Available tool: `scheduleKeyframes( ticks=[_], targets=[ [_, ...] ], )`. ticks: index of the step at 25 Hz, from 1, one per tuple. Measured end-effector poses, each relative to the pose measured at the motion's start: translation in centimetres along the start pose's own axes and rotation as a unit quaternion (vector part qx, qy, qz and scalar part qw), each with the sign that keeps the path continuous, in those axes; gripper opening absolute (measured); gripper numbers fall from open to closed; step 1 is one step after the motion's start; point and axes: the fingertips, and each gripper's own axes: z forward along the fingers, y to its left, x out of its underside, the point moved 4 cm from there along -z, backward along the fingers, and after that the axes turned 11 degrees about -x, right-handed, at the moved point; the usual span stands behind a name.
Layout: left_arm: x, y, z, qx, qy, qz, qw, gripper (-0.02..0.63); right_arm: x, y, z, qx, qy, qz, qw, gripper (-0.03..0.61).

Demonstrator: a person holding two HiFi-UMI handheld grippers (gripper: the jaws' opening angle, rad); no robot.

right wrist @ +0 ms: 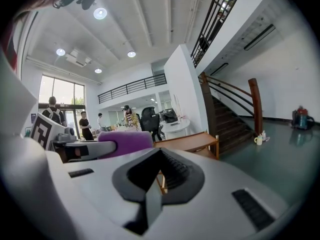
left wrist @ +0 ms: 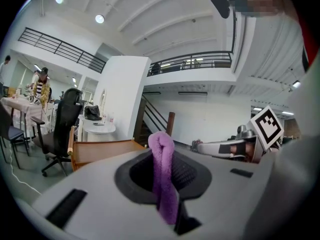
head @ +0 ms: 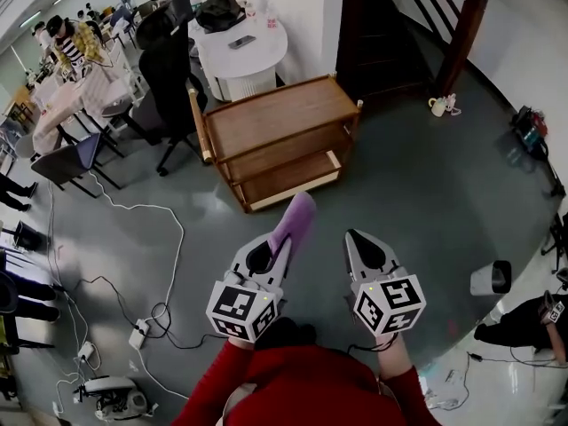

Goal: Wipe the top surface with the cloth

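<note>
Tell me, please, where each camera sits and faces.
Head view: on the person's head, aimed steeply down at the wooden trolley; left gripper, right gripper and red sleeves show.
Left gripper view: rides that gripper, looking along jaws shut on the purple cloth toward the trolley.
Right gripper view: looks along its closed, empty jaws toward trolley and staircase.
All three share trolley and cloth.

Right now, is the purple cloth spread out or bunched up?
Bunched up: the cloth is pinched, folded over, in the left gripper, short of the wooden cart.
</note>
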Motion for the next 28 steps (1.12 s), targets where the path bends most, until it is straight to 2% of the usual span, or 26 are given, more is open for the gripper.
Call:
scheduleKeyframes(
  ticks=[9, 13, 19, 23, 28],
  targets=[
    [-0.9, 4.6, 7.9, -0.022, 0.002, 0.000, 0.9998, 0.049, -1.5, -5.2, 5.5, 0.006, 0.006, 0.005, 1.000, 0.003],
    [-0.8, 8.1, 14.3, -0.014, 0.019, -0.004, 0.9997, 0.049, -3.1, -9.5, 11.3, 0.024, 0.006, -0.001, 1.000, 0.003],
    [-4.1, 14.2, 24.0, -0.015, 0.027, -0.017, 0.9994, 0.049, -8.3, -15.5, 21.5, 0.032, 0.011, -0.007, 0.999, 0.003],
    [-5.7, 17.1, 28.7, -0.023, 0.033, -0.027, 0.9988, 0.049, -11.2, -18.2, 26.7, 0.030, 0.017, -0.001, 0.999, 0.003],
    [-5.3, 19.2, 32.9, -0.039, 0.047, -0.053, 0.9967, 0.049, -12.4, -21.0, 31.0, 0.021, 0.034, 0.007, 0.999, 0.003]
  ],
)
